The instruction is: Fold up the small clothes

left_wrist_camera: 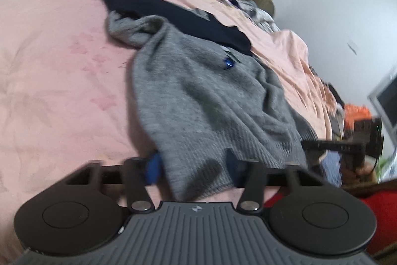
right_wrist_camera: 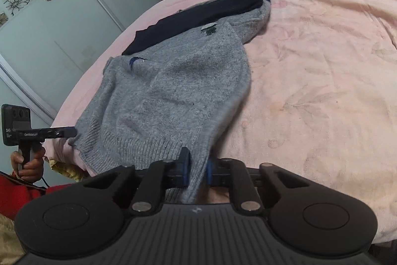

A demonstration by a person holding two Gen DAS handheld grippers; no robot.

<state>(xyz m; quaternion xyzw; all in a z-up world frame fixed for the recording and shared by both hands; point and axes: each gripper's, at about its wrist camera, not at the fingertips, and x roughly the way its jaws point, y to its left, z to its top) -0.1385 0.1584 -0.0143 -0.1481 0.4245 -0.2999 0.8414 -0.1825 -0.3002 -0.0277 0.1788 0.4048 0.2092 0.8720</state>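
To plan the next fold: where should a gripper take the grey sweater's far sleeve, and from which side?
Judging by its pose, pinch the sleeve near its cuff end, coming from the bare pink blanket side. It lies bunched along the edge of the grey sweater, and the navy garment crowds the other side.

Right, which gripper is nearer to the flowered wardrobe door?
Left. The left gripper grips the grey sweater by its hem corner at the bed edge on the wardrobe door side. The right gripper grips the hem farther in over the pink bedspread.
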